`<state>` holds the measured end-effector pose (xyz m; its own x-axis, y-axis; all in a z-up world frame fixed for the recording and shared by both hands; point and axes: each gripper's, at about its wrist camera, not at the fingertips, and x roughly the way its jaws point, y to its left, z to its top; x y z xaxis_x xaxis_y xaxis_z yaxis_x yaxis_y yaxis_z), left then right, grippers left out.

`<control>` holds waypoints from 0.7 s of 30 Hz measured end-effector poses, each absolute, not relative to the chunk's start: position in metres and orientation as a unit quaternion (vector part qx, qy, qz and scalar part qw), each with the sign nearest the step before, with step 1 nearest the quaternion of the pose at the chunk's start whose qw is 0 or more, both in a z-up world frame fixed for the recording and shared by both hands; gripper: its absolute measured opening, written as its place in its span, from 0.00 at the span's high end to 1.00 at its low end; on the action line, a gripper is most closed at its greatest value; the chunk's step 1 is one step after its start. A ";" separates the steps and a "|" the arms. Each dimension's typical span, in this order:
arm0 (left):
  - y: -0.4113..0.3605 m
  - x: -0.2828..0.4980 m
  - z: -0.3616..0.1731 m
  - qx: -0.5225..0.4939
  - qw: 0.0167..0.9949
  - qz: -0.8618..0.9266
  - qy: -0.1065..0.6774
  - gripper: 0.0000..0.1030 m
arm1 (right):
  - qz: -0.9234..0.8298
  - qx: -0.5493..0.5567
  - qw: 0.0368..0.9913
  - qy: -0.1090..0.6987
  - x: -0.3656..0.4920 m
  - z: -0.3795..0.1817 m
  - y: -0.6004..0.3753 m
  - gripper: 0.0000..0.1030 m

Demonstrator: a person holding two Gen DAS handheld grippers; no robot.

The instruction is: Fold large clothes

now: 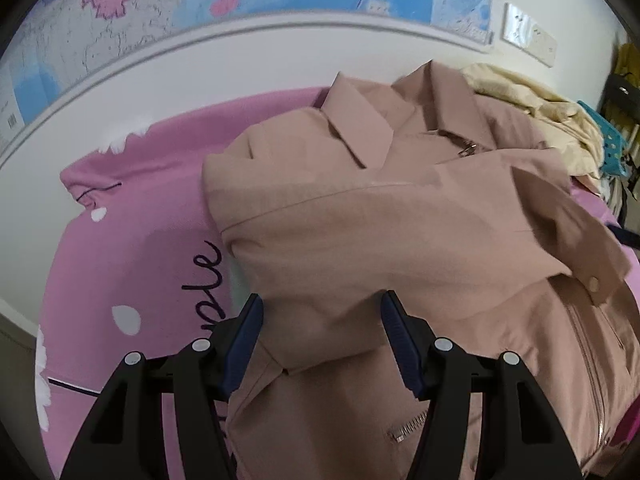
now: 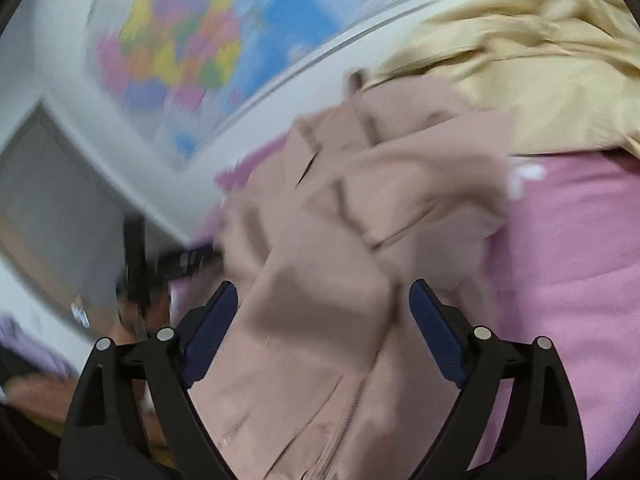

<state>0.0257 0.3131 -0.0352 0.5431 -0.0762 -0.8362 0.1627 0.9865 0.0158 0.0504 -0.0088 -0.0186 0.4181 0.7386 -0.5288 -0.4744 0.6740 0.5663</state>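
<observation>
Each gripper, left (image 1: 320, 308) and right (image 2: 323, 294), has two black plastic arms of triangular, ribbed form. Each arm carries silver round pivot pins (image 1: 201, 345). The fingers carry dark blue ribbed pads (image 1: 394, 320) on their inner faces.

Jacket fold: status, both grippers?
Left hand-held gripper open over the pink jacket. Right hand-held gripper open, view blurred. Sleeves folded across the front. Cream garment heaped behind the collar.
</observation>
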 end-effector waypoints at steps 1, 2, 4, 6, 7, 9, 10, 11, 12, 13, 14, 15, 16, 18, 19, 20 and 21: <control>0.314 0.028 -0.038 0.044 0.876 -0.063 0.476 0.43 | 0.374 0.150 0.827 0.393 0.042 -0.020 -0.004 0.14; 0.315 0.029 -0.039 0.043 0.876 -0.058 0.478 0.43 | 0.379 0.124 0.830 0.390 0.032 -0.020 0.005 0.12; 0.318 0.031 -0.041 0.038 0.875 -0.050 0.479 0.43 | 0.362 0.044 0.852 0.375 0.015 -0.019 0.028 0.08; 0.320 0.031 -0.042 0.031 0.875 -0.047 0.481 0.43 | 0.320 -0.020 0.871 0.372 0.012 -0.022 0.045 0.08; 0.320 0.031 -0.041 0.028 0.875 -0.047 0.480 0.43 | 0.304 -0.034 0.874 0.378 0.014 -0.026 0.048 0.14; 0.320 0.030 -0.041 0.027 0.876 -0.043 0.479 0.43 | 0.291 -0.029 0.870 0.396 0.026 -0.034 0.045 0.36; 0.321 0.030 -0.041 0.027 0.876 -0.041 0.480 0.43 | 0.302 -0.007 0.864 0.402 0.032 -0.034 0.038 0.62; 0.321 0.030 -0.042 0.025 0.874 -0.037 0.483 0.43 | 0.321 0.018 0.856 0.404 0.036 -0.031 0.031 0.74; 0.322 0.031 -0.043 0.025 0.873 -0.031 0.486 0.43 | 0.348 0.059 0.845 0.403 0.042 -0.025 0.020 0.93; 0.323 0.031 -0.043 0.026 0.872 -0.027 0.487 0.42 | 0.355 0.086 0.844 0.393 0.049 -0.016 0.008 0.93; 0.325 0.031 -0.042 0.029 0.873 -0.020 0.487 0.42 | 0.356 0.104 0.847 0.381 0.055 -0.008 -0.001 0.94; 0.327 0.031 -0.042 0.032 0.874 -0.014 0.484 0.42 | 0.355 0.134 0.850 0.365 0.063 0.001 -0.018 0.94; 0.330 0.030 -0.040 0.034 0.876 -0.005 0.482 0.43 | 0.352 0.160 0.850 0.357 0.074 0.006 -0.032 0.94; 0.339 0.030 -0.038 0.024 0.878 0.010 0.478 0.44 | 0.334 0.219 0.846 0.352 0.095 0.006 -0.061 0.94; 0.345 0.030 -0.038 0.012 0.878 0.013 0.479 0.44 | 0.335 0.235 0.839 0.359 0.105 0.000 -0.070 0.94; 0.350 0.029 -0.038 0.005 0.877 0.020 0.480 0.44 | 0.322 0.242 0.838 0.367 0.113 -0.007 -0.077 0.92; 0.353 0.029 -0.039 0.001 0.876 0.022 0.481 0.44 | 0.292 0.241 0.842 0.385 0.121 -0.018 -0.084 0.89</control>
<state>0.0292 0.3533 -0.0389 0.5354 0.0397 -0.8437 -0.0374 0.9990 0.0233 0.1211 -0.0839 -0.0181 0.5330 0.6768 -0.5078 -0.3048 0.7134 0.6310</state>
